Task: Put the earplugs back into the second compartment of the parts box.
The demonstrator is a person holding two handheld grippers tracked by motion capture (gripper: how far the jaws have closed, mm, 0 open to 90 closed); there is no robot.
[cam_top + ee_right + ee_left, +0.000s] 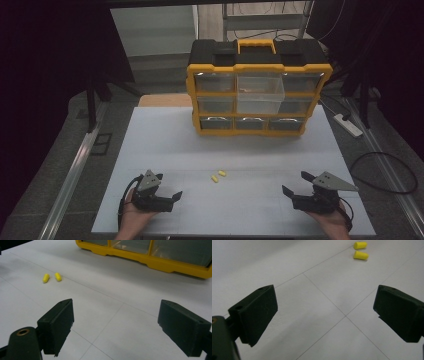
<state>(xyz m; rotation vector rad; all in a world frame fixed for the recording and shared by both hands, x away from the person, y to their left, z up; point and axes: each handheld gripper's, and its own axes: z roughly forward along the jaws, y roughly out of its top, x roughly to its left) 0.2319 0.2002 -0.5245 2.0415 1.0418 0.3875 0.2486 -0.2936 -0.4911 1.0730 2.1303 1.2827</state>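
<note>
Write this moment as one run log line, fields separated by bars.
left gripper: open, empty | right gripper: open, empty | two yellow earplugs: on table, between grippers, untouched | organizer: middle drawer pulled out

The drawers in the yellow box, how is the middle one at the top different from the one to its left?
The top middle drawer is pulled out toward the table; the top left drawer sits pushed in, flush with the yellow frame. The pulled-out drawer looks bigger and brighter and hides part of the row below; the left one stays within its slot. A small thing lies in the open one, too small to tell. Both are clear plastic.
</note>
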